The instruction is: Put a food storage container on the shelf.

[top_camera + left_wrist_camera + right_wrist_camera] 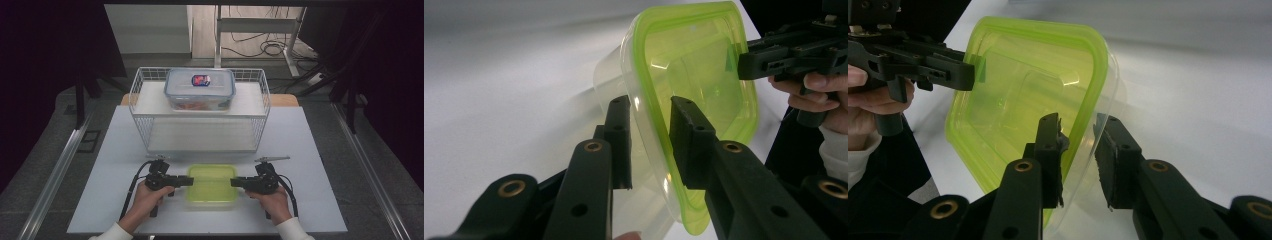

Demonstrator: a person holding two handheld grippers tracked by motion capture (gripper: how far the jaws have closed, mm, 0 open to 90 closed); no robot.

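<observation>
Two claws at one green-lidded tub (212,185), low centre of the high view, flat on the white table (310,150). Nearest, both hands, left hand (147,197) and right hand (272,200), wrapped round the handles, forearms angled inward from the bottom edge, claws held level and pointed at each other. Left claw (190,181) pinching the tub's left rim, one pad on the lid, the other against the clear wall. Right claw (234,182) astride the opposite rim, nearly closed; whether its pads truly press, impossible to tell. Gripped at opposite ends, probably to keep the tub level for a two-handed lift. Farther up the frame, a white wire basket (135,95), well apart, with a clear lidded box (200,90) on its upper shelf.
</observation>
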